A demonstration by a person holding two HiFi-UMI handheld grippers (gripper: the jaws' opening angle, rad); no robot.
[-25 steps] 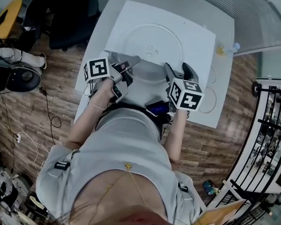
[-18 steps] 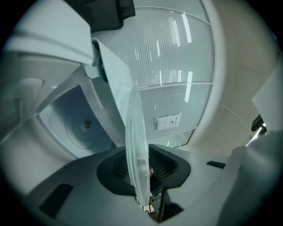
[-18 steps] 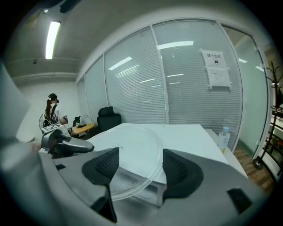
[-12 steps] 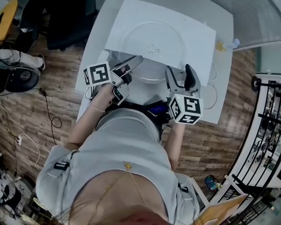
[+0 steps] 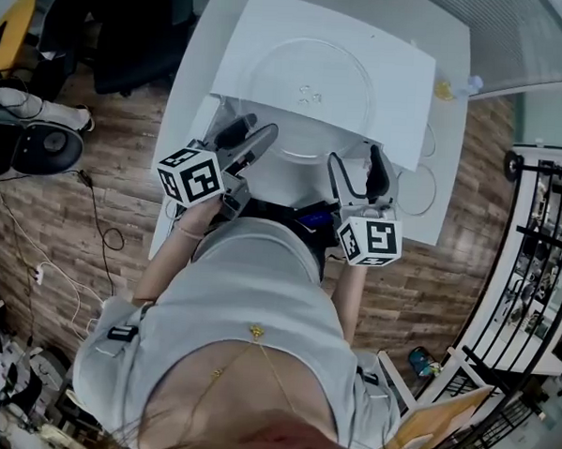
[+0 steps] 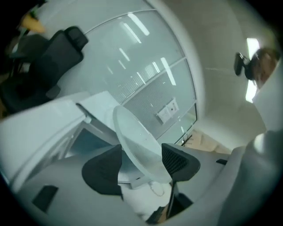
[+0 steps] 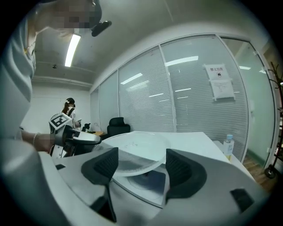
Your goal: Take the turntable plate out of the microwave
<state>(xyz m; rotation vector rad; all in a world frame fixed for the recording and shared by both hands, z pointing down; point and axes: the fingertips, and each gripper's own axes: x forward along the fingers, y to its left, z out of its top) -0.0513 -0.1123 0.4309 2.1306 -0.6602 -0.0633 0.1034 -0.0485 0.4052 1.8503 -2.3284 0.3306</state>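
The clear glass turntable plate (image 5: 307, 93) lies flat on top of the white microwave (image 5: 401, 80), and its near rim overhangs the front edge. My left gripper (image 5: 251, 138) is rolled onto its side at the plate's near-left rim. Its jaws have just been opening; in the left gripper view the plate (image 6: 135, 137) passes edge-on between the left gripper's (image 6: 141, 167) parted pads, unpressed. My right gripper (image 5: 356, 168) is open, just short of the near-right rim. In the right gripper view the plate (image 7: 132, 148) lies ahead of the right gripper (image 7: 138, 167), with nothing held.
The microwave sits on a white table (image 5: 432, 213) over a wooden floor. A small water bottle (image 5: 469, 88) stands at the table's far right. A black office chair (image 5: 131, 33) is beyond the table's left end. A glass partition (image 7: 194, 92) runs behind.
The left gripper has rolled, its marker cube turning, and its jaws have parted off the plate's rim. The right gripper has drawn back toward the person. The plate stays on the microwave.
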